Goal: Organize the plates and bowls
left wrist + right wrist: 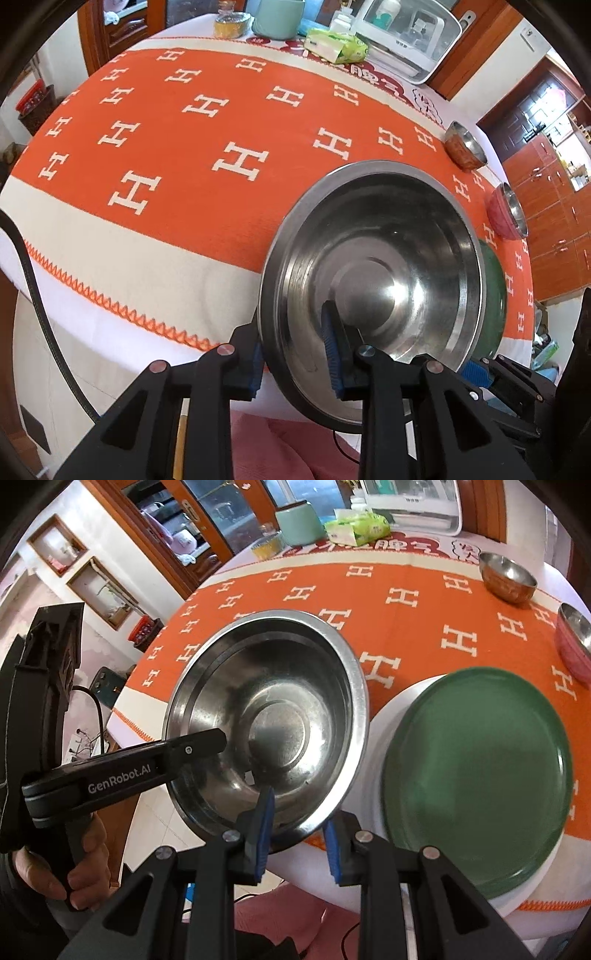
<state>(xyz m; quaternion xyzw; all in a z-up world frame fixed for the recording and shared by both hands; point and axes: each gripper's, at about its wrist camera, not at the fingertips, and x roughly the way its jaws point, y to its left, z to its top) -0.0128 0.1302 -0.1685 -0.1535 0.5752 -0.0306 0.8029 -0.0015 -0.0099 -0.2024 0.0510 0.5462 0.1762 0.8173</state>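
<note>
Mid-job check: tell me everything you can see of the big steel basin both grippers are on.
The steel basin is wide, round and shiny, with a flat rolled rim, sloping walls and a raised circular centre; it looks empty. It sits tilted at the near edge of the orange cloth, beside the green plate. The left gripper and right gripper each straddle its near rim, one finger inside.

Both grippers, left (297,363) and right (297,845), angled down, jaws narrow.

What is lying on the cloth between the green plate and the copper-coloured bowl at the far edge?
Nothing: in the right wrist view, only bare orange cloth lies between the green plate and the copper-coloured bowl. The pink bowl sits off to the right.
</note>
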